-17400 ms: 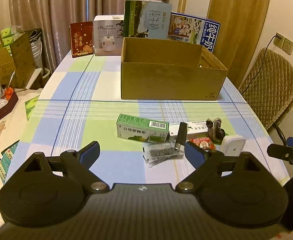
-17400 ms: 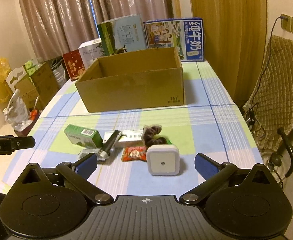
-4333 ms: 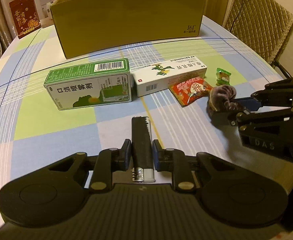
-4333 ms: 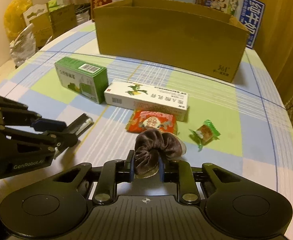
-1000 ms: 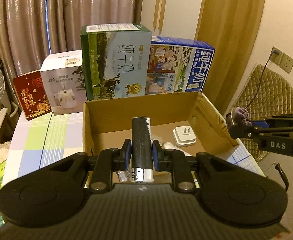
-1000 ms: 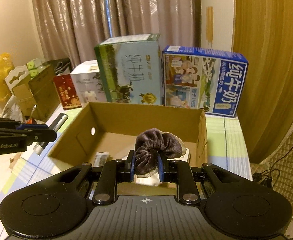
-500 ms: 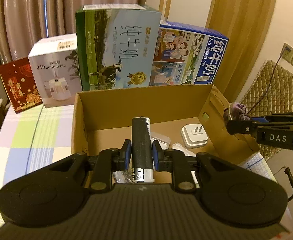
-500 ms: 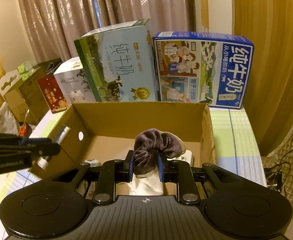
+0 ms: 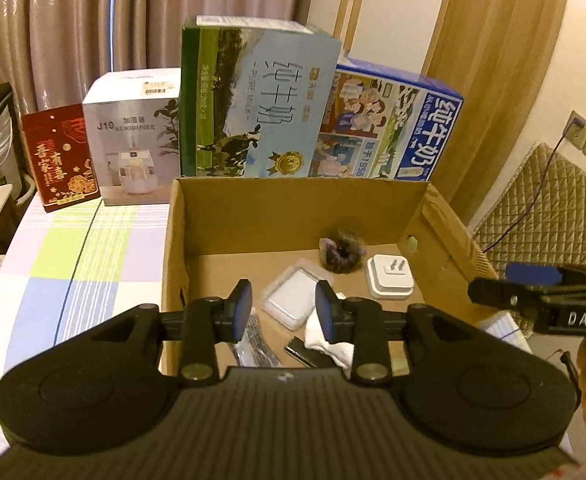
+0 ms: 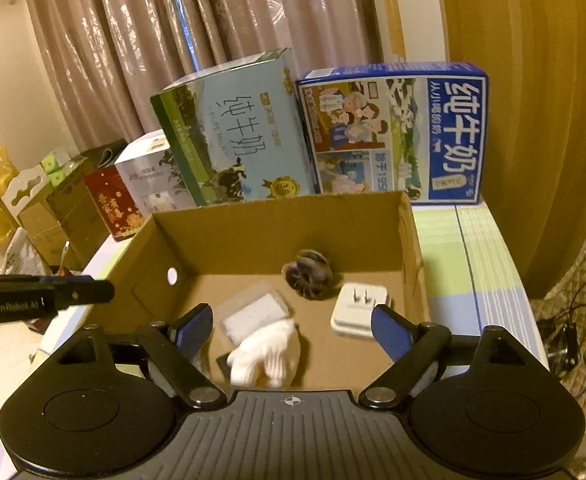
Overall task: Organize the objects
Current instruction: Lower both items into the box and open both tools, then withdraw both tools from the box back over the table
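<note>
1. Left gripper (image 9: 281,312) over the near edge of the cardboard box (image 9: 293,216), jaws parted narrowly, holding nothing.
2. Right gripper (image 10: 293,330) over the same edge, jaws spread wide, empty.
3. One black lighter (image 9: 299,354) flat on the box floor by the near wall, long axis slanting left-far to right-near, partly under one white glove (image 10: 267,354).
4. One clear packet (image 10: 255,312) mid-floor; one white plug adapter (image 10: 357,308) near the right wall, prongs up.
5. One brown scrunchie (image 10: 309,274) against the far wall.
6. Two milk cartons (image 10: 393,132) upright beyond the box.
</note>
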